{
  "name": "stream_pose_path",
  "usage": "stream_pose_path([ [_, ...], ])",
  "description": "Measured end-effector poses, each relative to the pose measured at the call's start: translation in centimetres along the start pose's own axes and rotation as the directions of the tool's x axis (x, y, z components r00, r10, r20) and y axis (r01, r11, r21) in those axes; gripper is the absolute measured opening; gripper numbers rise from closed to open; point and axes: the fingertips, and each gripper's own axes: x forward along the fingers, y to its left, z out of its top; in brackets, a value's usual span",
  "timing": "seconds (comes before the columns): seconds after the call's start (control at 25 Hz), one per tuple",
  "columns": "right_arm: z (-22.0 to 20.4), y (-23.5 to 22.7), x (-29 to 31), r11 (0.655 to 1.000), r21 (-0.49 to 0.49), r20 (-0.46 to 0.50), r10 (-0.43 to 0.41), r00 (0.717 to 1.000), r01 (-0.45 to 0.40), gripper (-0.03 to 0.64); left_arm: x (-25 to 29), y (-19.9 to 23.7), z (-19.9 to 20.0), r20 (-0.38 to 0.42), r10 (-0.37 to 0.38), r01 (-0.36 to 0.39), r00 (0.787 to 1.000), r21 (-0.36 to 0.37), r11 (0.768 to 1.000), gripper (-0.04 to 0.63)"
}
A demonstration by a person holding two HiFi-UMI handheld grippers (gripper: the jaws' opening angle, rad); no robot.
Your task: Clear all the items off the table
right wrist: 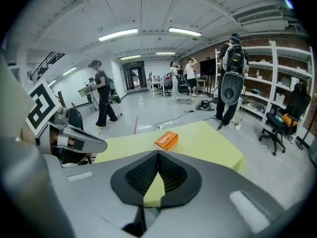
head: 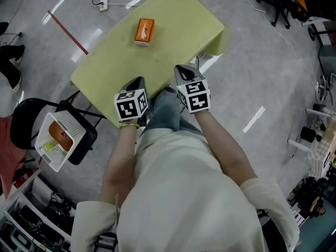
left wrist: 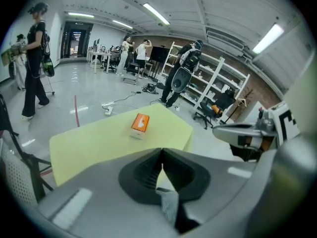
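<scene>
The grey floor (head: 262, 77) takes up most of the head view, with a red line of tape (head: 68, 33) and a white cable with a plug strip (head: 104, 3) lying on it. On it stands the yellow-green surface (head: 173, 25), set at a slant in that view. The person's pale top (head: 178, 193) fills the lower middle, and both arms reach forward to the near edge of the surface.

To the left, beside the near corner, is a black chair (head: 23, 122). A white basket (head: 44, 125) sits on its seat, with something orange and something yellow-green in it.

The left tool (head: 137, 83) hangs over the near edge of the surface, pointing down and forward. Its jaws are clenched tip to tip with nothing between them, as its own view shows (left wrist: 162, 155). The right tool (head: 184, 70) is just beside it and a little farther forward. It is also clenched and empty (right wrist: 158, 157).

A small orange box (head: 144, 31) lies flat on the far left part of the surface, well apart from both tools. It is the only thing on the surface, and both tool views show it ahead of the jaws (left wrist: 140, 123) (right wrist: 166, 140).
</scene>
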Motion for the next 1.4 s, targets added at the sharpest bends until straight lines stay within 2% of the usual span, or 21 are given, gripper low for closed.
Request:
stream_pose_path([
  [0.2, 0.4, -1.1, 1.0, 1.0, 0.0, -0.014, 0.008, 1.0, -0.008, -0.001, 1.8, 1.2, 1.7, 0.007, 0.036, -0.036, 0.999, -0.01, 0.999, 0.009],
  [0.52, 1.8, -4.7, 5.1, 1.0, -0.003, -0.045, 0.015, 0.999, -0.015, 0.0, 6.7, 2.4, 5.5, 0.006, 0.054, -0.054, 0.999, -0.034, 0.998, 0.009],
  [0.72, 3.2, -6.5, 7.9, 0.998, 0.0, -0.061, 0.057, 0.996, -0.058, 0.0, 10.3, 2.9, 7.5, -0.016, 0.063, -0.064, 0.998, -0.036, 0.997, 0.009],
  [1.04, 4.6, -7.8, 12.7, 0.991, -0.01, -0.083, 0.13, 0.988, -0.132, 0.0, 16.0, 3.8, 9.5, -0.055, 0.069, -0.069, 0.996, 0.0, 0.998, 0.011],
  [1.24, 4.2, -8.4, 14.7, 0.987, 0.007, -0.104, 0.158, 0.982, -0.158, 0.0, 19.3, 4.3, 9.5, -0.097, 0.067, -0.067, 0.993, -0.003, 0.998, 0.072],
  [1.4, 3.1, -9.0, 16.4, 0.983, 0.018, -0.132, 0.184, 0.974, -0.183, 0.0, 22.2, 5.0, 9.3, -0.13, 0.077, -0.08, 0.989, -0.013, 0.997, 0.181],
])
